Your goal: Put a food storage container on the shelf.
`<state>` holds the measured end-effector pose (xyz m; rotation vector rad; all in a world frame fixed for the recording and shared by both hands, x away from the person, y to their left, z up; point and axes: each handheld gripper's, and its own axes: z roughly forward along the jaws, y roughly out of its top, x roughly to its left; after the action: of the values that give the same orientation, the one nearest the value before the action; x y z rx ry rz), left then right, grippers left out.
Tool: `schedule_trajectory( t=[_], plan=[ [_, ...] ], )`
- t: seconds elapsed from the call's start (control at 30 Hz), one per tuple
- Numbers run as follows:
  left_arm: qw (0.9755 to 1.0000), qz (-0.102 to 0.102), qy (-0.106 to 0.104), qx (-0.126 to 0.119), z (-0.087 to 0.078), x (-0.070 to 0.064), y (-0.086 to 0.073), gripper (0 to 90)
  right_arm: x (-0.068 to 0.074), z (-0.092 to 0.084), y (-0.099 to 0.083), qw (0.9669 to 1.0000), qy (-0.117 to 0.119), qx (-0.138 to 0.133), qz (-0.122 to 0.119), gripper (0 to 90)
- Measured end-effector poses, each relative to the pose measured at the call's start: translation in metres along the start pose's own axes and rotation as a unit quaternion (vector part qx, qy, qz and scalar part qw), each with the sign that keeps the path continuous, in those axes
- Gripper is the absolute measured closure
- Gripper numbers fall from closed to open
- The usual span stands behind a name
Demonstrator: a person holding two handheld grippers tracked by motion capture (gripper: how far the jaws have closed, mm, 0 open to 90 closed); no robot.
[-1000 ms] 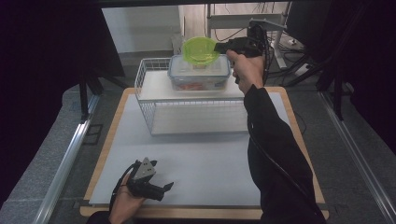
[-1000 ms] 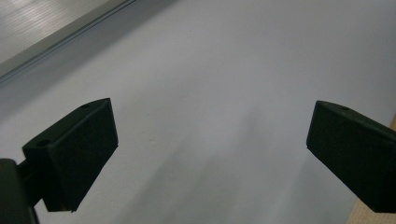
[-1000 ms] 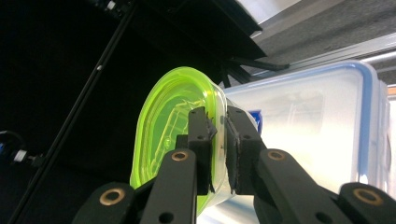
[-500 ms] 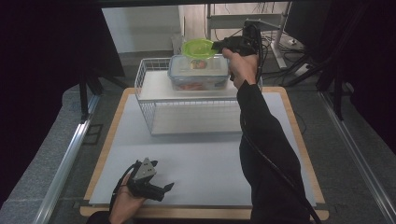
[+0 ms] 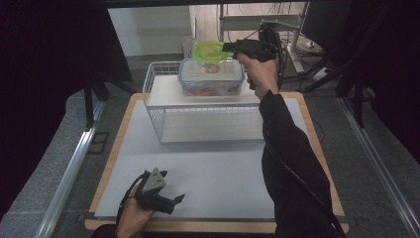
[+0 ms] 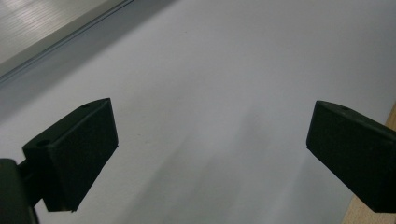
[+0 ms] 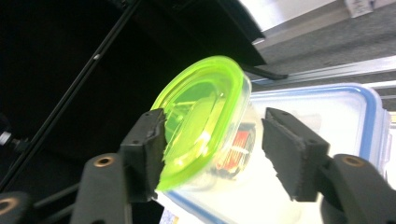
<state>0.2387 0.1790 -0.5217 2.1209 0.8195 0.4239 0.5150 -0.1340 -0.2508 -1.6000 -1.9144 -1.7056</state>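
Note:
A small round clear tub with a lime-green lid (image 5: 209,51) sits on top of a clear rectangular box with a blue-rimmed lid (image 5: 212,78), which stands on a white wire rack (image 5: 198,111). My right gripper (image 5: 229,47) reaches it from the right. Its jaws have just been opening and now stand open around the tub (image 7: 205,121); one pad (image 7: 148,149) is at the lid's edge and the other is clear of the tub's wall. The blue-rimmed box (image 7: 336,112) lies behind. My left gripper (image 5: 173,201) rests open on the white mat (image 6: 210,70), with nothing between its jaws.
The white mat (image 5: 218,168) lies on a wooden board (image 5: 324,163). The rack stands at the board's far edge. Dark curtains and metal rails flank the table, and a desk frame with cables stands behind the rack.
The right sleeve has swung slightly sideways while the gripper stays at the green-lidded tub. The tub has not moved. The left hand is still.

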Motion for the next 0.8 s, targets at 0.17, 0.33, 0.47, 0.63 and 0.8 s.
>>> schedule_trajectory(
  t=[0.17,0.33,0.47,0.63,0.8],
  plan=[
    [1.0000,0.001,0.000,0.002,0.001,-0.001,0.000,2.0,0.000,-0.016,-0.007,0.9984,-0.003,0.003,-0.057,28.6],
    [1.0000,0.002,0.000,0.002,0.000,-0.001,0.000,2.0,-0.001,-0.028,-0.017,0.9953,-0.014,0.005,-0.096,23.0],
    [1.0000,0.003,0.000,0.003,0.001,-0.001,0.000,2.0,-0.003,-0.033,-0.025,0.9933,-0.016,0.009,-0.114,21.0],
    [1.0000,0.002,-0.001,0.005,0.001,-0.001,0.000,2.1,-0.011,-0.044,-0.042,0.9897,-0.020,0.013,-0.141,18.6],
    [1.0000,0.001,-0.003,0.006,0.001,-0.001,0.001,2.2,-0.015,-0.053,-0.060,0.9861,-0.022,0.023,-0.163,16.4]
  ],
)
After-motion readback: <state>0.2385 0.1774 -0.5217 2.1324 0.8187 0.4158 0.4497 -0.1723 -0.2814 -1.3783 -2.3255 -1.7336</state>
